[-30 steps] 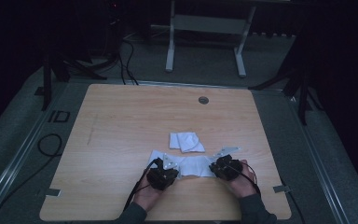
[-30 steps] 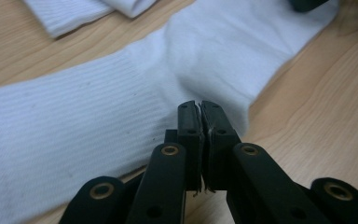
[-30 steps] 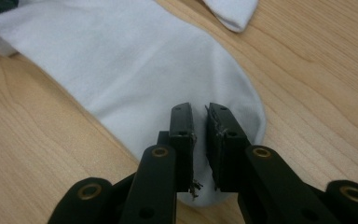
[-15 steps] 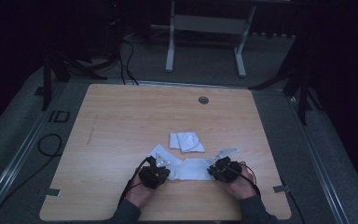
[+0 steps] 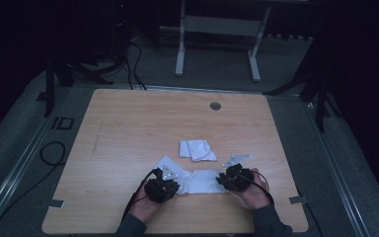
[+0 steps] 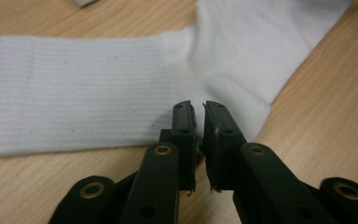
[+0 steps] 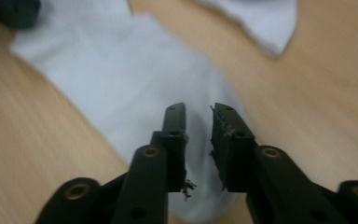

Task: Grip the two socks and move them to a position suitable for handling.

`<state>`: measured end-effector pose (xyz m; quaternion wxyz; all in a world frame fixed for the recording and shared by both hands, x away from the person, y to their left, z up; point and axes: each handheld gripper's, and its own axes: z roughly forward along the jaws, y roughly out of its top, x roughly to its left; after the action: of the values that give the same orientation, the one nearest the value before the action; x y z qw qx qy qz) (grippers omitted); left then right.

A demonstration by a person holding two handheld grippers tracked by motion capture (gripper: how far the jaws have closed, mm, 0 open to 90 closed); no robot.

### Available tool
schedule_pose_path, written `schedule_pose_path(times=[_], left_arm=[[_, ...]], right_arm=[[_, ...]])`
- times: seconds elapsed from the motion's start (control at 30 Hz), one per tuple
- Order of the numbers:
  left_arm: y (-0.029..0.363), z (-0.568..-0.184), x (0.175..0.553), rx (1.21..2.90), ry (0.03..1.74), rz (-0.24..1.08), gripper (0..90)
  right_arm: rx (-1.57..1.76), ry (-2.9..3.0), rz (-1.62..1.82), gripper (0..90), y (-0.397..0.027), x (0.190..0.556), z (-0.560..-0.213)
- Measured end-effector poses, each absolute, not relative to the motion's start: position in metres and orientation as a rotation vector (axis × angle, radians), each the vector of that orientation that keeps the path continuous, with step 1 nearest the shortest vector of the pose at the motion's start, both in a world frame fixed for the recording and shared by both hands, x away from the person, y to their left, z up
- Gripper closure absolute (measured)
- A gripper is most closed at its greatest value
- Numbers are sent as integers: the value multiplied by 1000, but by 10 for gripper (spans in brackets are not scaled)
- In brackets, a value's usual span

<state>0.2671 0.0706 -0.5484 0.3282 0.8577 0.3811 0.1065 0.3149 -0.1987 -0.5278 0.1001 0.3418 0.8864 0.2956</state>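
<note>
A white sock point(image 5: 202, 180) lies flat on the wooden table point(image 5: 128, 128), stretched between my two grippers. My left gripper point(image 5: 173, 182) sits at its cuff end. In the left gripper view the ribbed cuff point(image 6: 84, 88) spreads out under the left gripper point(image 6: 198, 105), whose jaws have just been opening to a narrow gap with nothing pinched between them. My right gripper point(image 5: 223, 180) is at the toe end. In the right gripper view the right gripper point(image 7: 198, 108) has also just been opening, and the sock point(image 7: 121, 79) lies below the gap, not pressed.
A second white sock, folded point(image 5: 196, 149), lies just beyond the flat one and appears again as the folded sock point(image 7: 261, 18) at the top of the right gripper view. A round grommet point(image 5: 215, 105) sits near the table's far edge. A metal frame point(image 5: 217, 24) stands on the floor behind.
The left gripper has slid back slightly to the left along the sock's cuff end. The sock and the right gripper stay about where they were.
</note>
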Motion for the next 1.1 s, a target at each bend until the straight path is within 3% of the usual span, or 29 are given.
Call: schedule_pose_path(times=[0.27,0.7,1.1], left_arm=[[77,-544,270,2193,1016,318,784],[97,-547,282,2154,1124,381,769],[98,-549,284,2154,1146,416,769]], right_arm=[[1000,2527,910,702,-178,345,-519],[1036,2499,827,692,-134,403,-536],[1030,2552,846,698,-122,390,-544]])
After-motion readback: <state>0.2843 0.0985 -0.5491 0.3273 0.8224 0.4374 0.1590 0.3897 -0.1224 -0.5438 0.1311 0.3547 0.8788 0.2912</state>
